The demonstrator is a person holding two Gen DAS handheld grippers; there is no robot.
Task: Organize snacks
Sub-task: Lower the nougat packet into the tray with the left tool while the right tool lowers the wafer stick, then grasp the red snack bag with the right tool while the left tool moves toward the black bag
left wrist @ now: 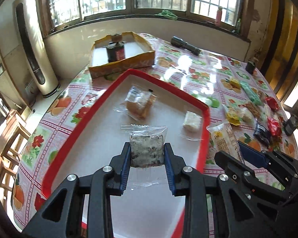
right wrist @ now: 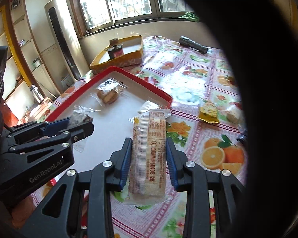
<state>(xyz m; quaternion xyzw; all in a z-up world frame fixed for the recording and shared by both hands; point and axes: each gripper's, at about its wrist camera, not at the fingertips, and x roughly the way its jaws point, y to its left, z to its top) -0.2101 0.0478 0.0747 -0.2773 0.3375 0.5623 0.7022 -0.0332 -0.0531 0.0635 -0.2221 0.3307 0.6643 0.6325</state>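
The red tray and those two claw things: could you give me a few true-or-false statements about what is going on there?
1. The left gripper holds a speckled snack packet over the red tray. True.
2. The right gripper is empty. False: it clamps a long wrapped bar.
3. The red tray already has wrapped snacks in it. True: a brown pastry and a pale cake lie there.
4. The yellow box sits nearer than the red tray. False: it is beyond it, towards the window.
5. A flashlight lies inside the tray. False: it lies on the tablecloth.
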